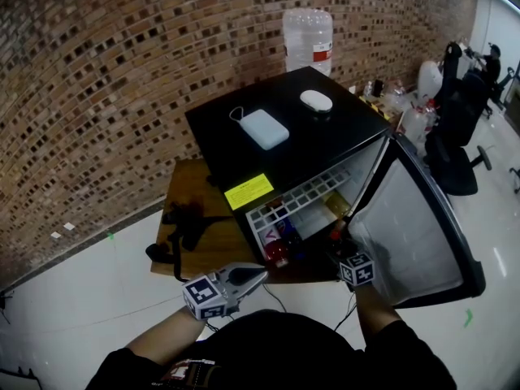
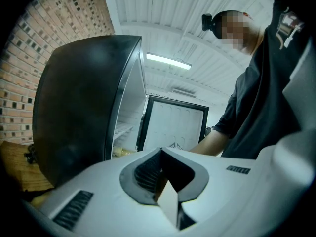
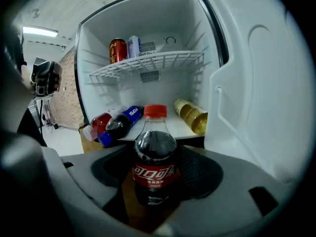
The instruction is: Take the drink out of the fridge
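A cola bottle [image 3: 154, 154] with a red cap and red label stands upright between the pads of my right gripper [image 3: 155, 181], just in front of the open fridge [image 3: 148, 90]. The jaws are closed on its body. In the head view the right gripper [image 1: 345, 254] sits at the fridge mouth beside the open door [image 1: 414, 234]. My left gripper [image 1: 258, 275] hangs lower left of the fridge with its jaws [image 2: 165, 181] together and nothing in them.
Two cans [image 3: 118, 51] stand on the wire shelf [image 3: 148, 63]. Two dark bottles [image 3: 121, 123] and a yellow drink bottle [image 3: 191, 115] lie on the fridge floor. A white pack [image 1: 264, 128] and a mouse [image 1: 316, 100] rest on the fridge top [image 1: 325, 140]. Black cables [image 1: 183, 222] lie on the wooden table.
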`<state>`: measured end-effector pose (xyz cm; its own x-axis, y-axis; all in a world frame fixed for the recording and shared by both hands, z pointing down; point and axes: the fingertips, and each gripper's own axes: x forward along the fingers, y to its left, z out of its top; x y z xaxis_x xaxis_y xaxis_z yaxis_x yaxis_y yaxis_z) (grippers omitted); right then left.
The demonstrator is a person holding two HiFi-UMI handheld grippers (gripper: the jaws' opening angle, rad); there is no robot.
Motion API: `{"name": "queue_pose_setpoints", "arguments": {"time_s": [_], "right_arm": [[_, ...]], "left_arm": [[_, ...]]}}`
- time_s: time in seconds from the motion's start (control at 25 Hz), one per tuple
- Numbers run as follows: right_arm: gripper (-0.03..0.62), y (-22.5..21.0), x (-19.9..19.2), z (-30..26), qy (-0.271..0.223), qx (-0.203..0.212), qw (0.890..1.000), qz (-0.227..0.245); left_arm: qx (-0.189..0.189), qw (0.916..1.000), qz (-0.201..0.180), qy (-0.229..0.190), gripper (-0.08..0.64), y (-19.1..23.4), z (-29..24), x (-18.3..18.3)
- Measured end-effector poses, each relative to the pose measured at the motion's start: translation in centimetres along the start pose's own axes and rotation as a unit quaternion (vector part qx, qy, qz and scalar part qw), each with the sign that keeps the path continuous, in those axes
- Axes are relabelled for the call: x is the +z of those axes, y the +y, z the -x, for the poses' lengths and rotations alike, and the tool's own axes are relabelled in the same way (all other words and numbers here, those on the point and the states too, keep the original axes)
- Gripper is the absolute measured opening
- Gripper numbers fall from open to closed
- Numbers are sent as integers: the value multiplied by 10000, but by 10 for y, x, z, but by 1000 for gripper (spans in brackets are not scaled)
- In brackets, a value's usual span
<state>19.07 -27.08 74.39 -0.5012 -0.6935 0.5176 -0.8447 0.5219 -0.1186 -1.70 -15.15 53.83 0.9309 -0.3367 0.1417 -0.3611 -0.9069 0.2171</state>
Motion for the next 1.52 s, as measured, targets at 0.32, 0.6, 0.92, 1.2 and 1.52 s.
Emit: {"name": "queue_pose_setpoints", "arguments": {"time_s": [0.32, 0.6, 0.92, 1.2, 1.52], "right_arm": [[313, 4, -5, 11, -160, -58, 9999, -9], [314, 4, -16, 25, -289, -169, 9994, 118], [313, 12, -26, 28, -205, -270, 9990, 306], [383, 13, -11, 35, -253, -247, 9992, 162], [390, 73, 18, 110, -801, 472, 9956, 121]], "left_arm": [[-90, 10000, -15, 16, -8, -2, -5, -1], [-97, 10000, 3, -21, -8, 1, -6, -1], [-87, 9999, 96, -67, -8, 0, -5, -2], [-7, 9998, 73, -158, -8, 2, 2, 3], [410, 9979, 205, -461, -8, 16, 35, -2]]}}
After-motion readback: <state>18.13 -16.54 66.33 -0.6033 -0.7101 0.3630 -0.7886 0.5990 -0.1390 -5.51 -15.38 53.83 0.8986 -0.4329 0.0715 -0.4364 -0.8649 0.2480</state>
